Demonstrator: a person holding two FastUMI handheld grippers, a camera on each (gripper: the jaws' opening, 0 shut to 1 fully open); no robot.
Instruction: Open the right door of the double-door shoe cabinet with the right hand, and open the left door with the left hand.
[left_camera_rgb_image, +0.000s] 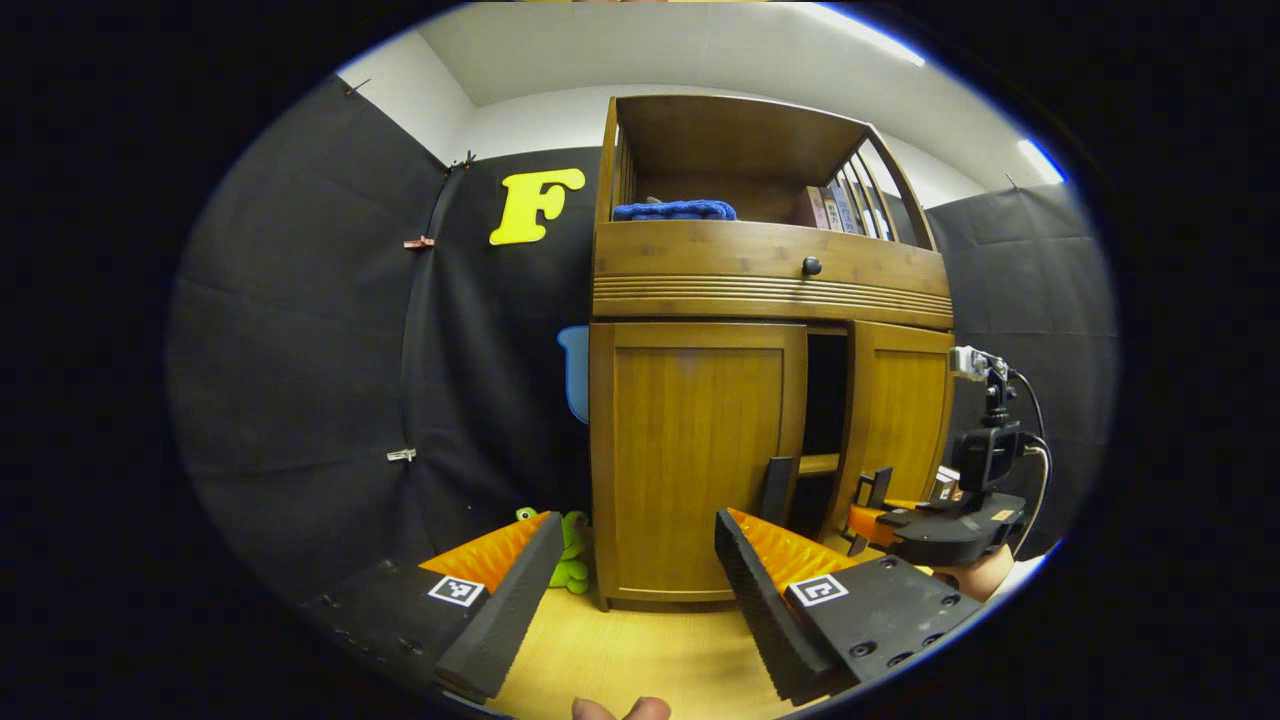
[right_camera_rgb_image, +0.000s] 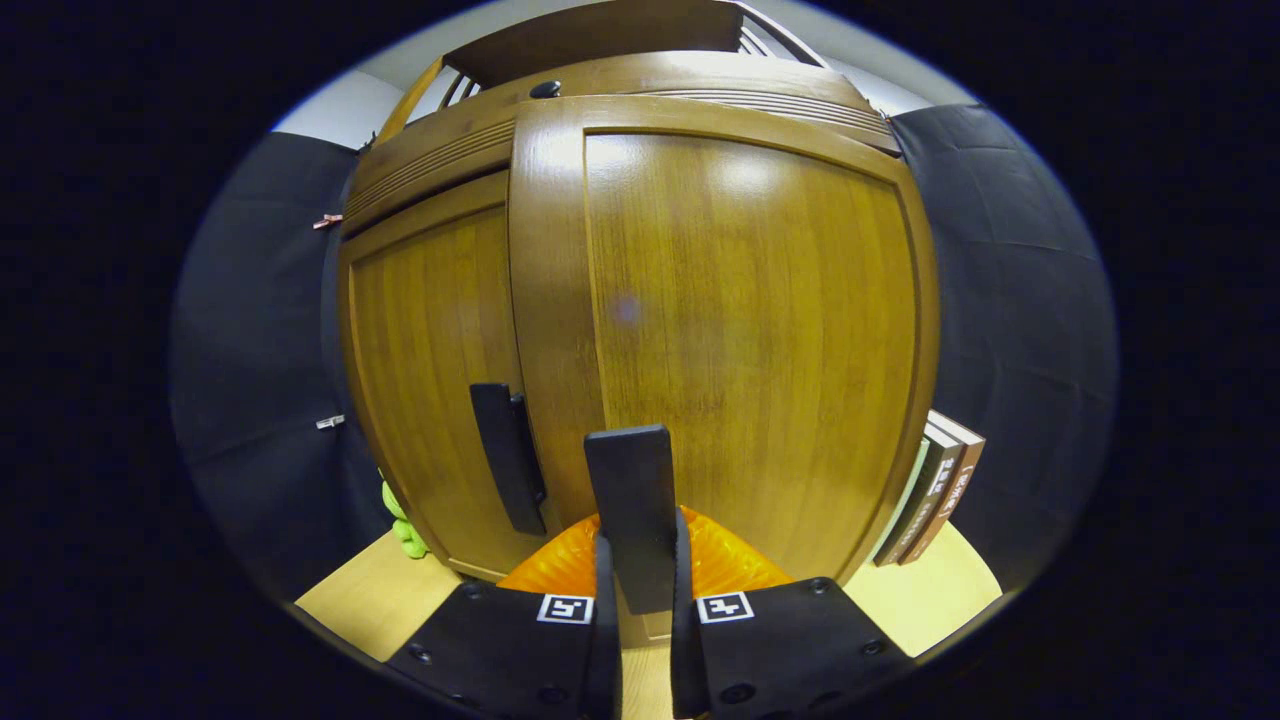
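Your right gripper (right_camera_rgb_image: 636, 590) clamps the right door's handle (right_camera_rgb_image: 630, 500); right door (left_camera_rgb_image: 898, 420) stands ajar. Your left gripper (left_camera_rgb_image: 640, 580), fingers spread, faces the closed left door (left_camera_rgb_image: 695, 450).

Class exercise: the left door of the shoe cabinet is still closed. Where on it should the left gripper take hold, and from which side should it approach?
Grip the left door's handle, the dark upright bar at the door's inner edge. It stands vertical, so the open left gripper should come straight from the front, one finger on each side. The hinges probably sit on the outer edge.
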